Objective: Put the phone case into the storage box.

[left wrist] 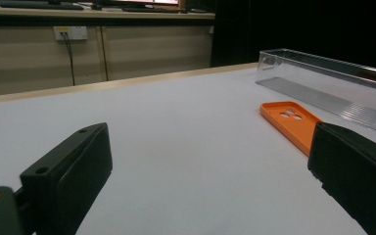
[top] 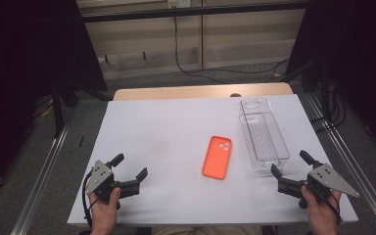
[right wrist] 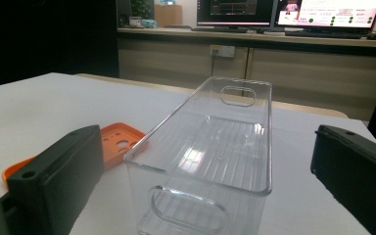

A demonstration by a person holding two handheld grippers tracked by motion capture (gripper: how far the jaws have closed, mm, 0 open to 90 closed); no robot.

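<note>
Left hand-held gripper (top: 129,170) rests low over the near left part of the counter (top: 166,127), held in the person's left hand (top: 105,205); jaws spread wide with nothing between them, pointing toward the middle of the counter. In the left gripper view the two black jaws stand far apart over bare white surface, the orange phone case (left wrist: 290,123) lying ahead and to the right, partly behind the right jaw. Right hand-held gripper (top: 290,165) sits at the near right, gripped by the right hand (top: 320,210), grey three-cornered plate on top; jaws likewise wide apart and empty, aimed at the near end of the clear plastic bin (top: 263,134). In the right gripper view the bin (right wrist: 210,152) stands directly between and beyond the jaws, close but untouched, upright, open top, empty (ribbed floor, oval handle cut-outs at both short ends). The phone case (top: 217,156) lies flat near the counter's centre, inner side up, camera cut-outs at its far end, just left of the bin and apart from it; the right gripper view shows it (right wrist: 120,142) beside the bin's left wall. Beyond the counter's far edge: grey floor with a black cable (top: 191,63), and monitors (right wrist: 289,12) on a bench at the back.
</note>
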